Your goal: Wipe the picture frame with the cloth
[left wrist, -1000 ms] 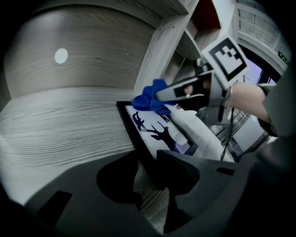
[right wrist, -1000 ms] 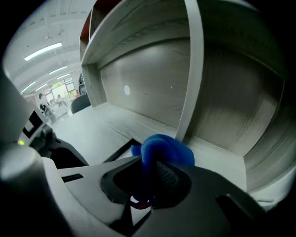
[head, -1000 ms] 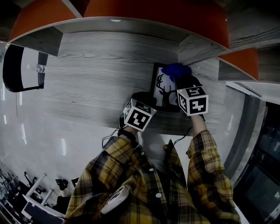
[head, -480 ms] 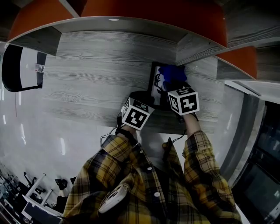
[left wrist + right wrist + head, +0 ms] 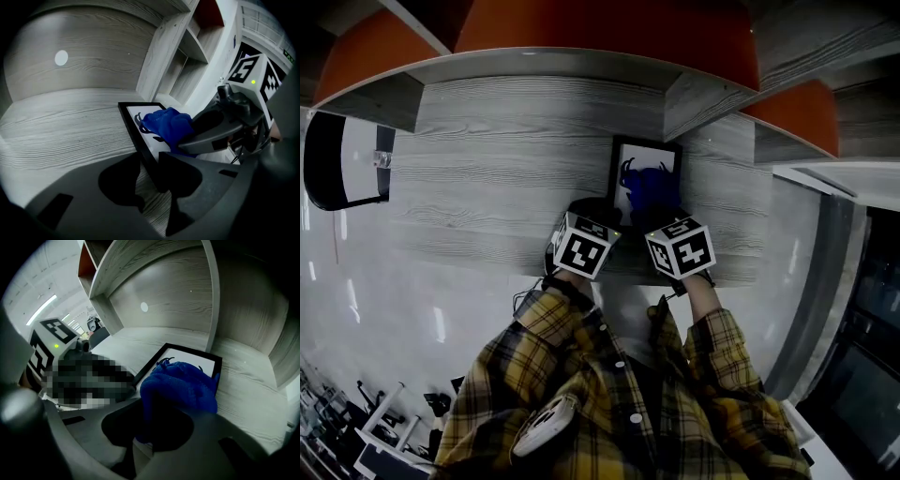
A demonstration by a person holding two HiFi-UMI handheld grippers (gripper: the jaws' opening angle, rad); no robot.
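On the shelf (image 5: 487, 187), cloth (image 5: 649, 192) covers picture frame (image 5: 666, 161).

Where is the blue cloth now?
The blue cloth is right of centre in the head view, gripped in the right tool and pressed against the picture frame on the grey shelf.

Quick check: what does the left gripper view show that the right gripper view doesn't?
Left gripper view only: the left gripper, with its jaws pinching the picture frame at its near edge. Right gripper view only: the right gripper, with its jaws shut on the cloth. Both: the blue cloth lying on the frame, which lies flat on the grey shelf.
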